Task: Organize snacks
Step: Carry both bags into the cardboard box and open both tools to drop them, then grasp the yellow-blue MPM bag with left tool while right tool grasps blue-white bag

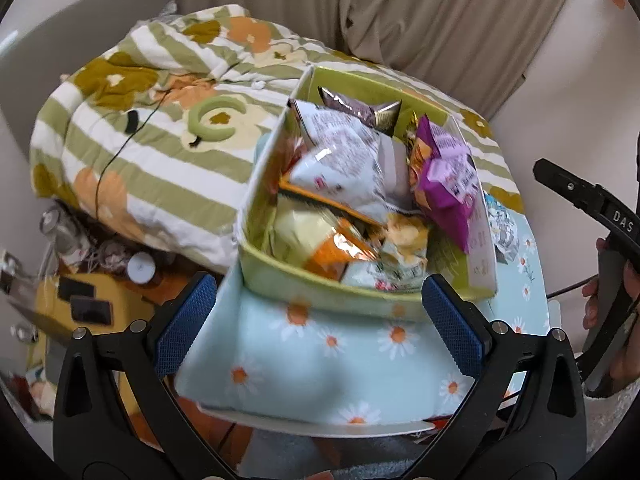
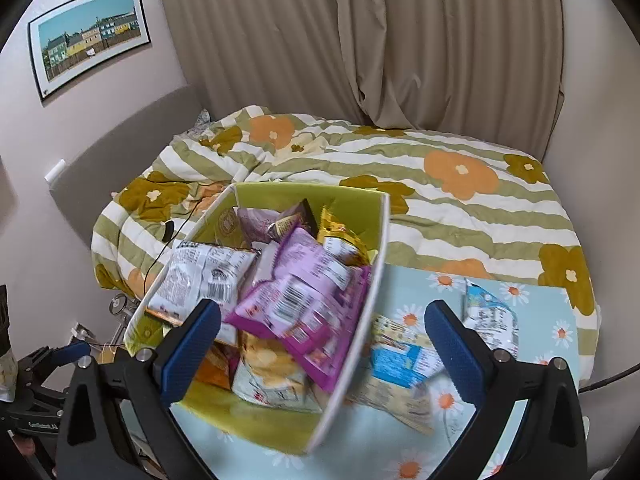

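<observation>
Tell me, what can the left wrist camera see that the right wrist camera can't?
Only the left wrist view shows the green ring on the quilt and a hand holding the other gripper. Only the right wrist view shows the framed picture on the wall. Both show the green snack box, the purple packet and the curtain.

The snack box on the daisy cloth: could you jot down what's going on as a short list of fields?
box: green snack box, open top, on the daisy tablecloth
contents: piled packets, a purple packet on top
outside the box: blue-and-white packets on the cloth beside it
left tool: open, empty
right tool: open, empty
behind: flowered quilt, beige curtain
</observation>
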The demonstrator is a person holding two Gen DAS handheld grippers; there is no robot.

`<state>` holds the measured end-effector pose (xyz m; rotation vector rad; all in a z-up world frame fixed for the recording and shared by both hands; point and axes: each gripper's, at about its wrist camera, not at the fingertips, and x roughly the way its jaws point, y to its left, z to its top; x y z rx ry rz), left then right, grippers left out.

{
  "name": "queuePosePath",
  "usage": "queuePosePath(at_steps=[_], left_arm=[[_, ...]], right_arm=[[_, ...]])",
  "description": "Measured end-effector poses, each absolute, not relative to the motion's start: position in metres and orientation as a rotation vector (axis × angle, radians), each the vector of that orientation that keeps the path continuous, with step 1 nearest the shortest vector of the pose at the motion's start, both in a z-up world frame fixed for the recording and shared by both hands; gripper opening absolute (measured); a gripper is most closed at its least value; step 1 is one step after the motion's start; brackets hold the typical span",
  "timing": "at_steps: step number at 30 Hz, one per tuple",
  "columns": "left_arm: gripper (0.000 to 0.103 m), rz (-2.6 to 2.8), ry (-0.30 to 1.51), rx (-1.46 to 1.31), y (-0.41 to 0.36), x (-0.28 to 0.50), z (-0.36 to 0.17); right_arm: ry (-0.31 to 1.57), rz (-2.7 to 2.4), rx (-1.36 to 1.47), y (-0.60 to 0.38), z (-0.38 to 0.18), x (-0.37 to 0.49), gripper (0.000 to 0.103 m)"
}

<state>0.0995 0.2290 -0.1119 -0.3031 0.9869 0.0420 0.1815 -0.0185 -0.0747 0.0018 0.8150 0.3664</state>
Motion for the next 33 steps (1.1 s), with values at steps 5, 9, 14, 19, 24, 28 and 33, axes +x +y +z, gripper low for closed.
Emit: queuePosePath(at_steps=[5, 9, 14, 19, 24, 28, 33], left_arm=[[0.102, 0.071, 0.982, -0.31, 0.182, 0.08, -0.108], [0.102, 0.078, 0.975, -0.302, 0.135, 0.072, -0.106], [0.102, 0.069, 0.979, -0.294, 0.076, 0.076, -0.111], [0.102, 0.047, 0.981, -0.275, 0.021, 0.094, -0.12], [0.102, 0.068, 0.94, -0.18, -0.03, 0.125, -0.126], [0.102, 0.092, 0.912, -0.069, -0.061, 0.155, -0.138], [0.102, 0.14, 0.931, 0.072, -0.09, 0.198, -0.17]], right_arm=[[0.812, 0.401, 0.001, -0.06, -0.074, 0.171, 0.102], [0.811, 0.418, -0.007, -0.099, -0.075, 0.168, 0.102], [0.827, 0.431, -0.036, -0.144, -0.082, 0.173, 0.102], [0.874, 0.436, -0.042, -0.183, -0.095, 0.185, 0.102], [0.938, 0.423, -0.005, -0.213, -0.113, 0.205, 0.102], [0.992, 0.412, 0.044, -0.227, -0.134, 0.228, 0.102], [1.041, 0.414, 0.118, -0.236, -0.159, 0.251, 0.102]])
